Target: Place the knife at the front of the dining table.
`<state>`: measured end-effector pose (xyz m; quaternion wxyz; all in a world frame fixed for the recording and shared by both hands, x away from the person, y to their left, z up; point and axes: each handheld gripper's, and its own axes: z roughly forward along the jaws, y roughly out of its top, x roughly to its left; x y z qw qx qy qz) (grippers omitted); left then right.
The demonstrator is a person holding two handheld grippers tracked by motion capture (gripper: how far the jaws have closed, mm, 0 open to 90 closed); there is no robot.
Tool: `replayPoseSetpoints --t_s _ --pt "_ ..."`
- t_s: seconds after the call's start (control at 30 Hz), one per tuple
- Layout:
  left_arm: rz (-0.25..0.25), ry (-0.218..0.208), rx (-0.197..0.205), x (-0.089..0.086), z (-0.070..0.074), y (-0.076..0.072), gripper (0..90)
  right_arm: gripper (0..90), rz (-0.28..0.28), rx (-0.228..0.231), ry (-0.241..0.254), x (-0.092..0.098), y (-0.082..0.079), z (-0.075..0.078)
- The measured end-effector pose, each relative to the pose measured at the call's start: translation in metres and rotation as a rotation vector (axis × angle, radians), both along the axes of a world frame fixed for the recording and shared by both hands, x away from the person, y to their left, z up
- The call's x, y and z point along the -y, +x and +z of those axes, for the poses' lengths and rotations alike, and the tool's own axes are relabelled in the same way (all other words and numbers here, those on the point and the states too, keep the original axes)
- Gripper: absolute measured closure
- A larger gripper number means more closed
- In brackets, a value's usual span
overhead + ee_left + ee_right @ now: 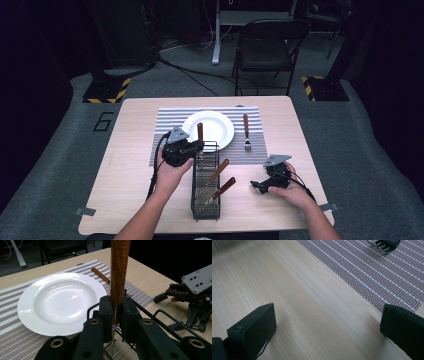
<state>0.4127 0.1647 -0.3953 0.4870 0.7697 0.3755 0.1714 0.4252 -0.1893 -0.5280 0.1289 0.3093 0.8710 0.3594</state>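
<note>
A wooden-handled utensil (200, 131) stands upright at the far end of a black wire basket (206, 214). My left gripper (199, 147) is shut on it. In the left gripper view both pads clamp the brown handle (120, 270), and a thin metal edge runs down between the jaws of the left gripper (117, 307). My right gripper (256, 186) rests open on the table, right of the basket. Its jaws stand wide apart over bare wood in the right gripper view (327, 325), with nothing between them.
A white plate (212, 127) lies on a striped placemat (165, 120), with a wooden-handled fork (246, 131) to its right. Two more wooden-handled utensils (220, 180) lean in the basket. A folding chair (267, 45) stands beyond the table's far edge.
</note>
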Motion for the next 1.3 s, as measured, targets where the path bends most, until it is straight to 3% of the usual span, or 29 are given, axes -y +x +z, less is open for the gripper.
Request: replayPoseSetpoints --t_s 0.67,1.3 --pt "-0.017 -0.009 0.033 -0.003 0.040 0.002 80.7 0.0 -0.006 -0.003 0.004 0.000 0.000 0.000" --pt "-0.028 -0.024 0.064 -0.004 0.069 0.008 80.7 0.0 -0.004 -0.001 0.003 0.000 0.000 0.000"
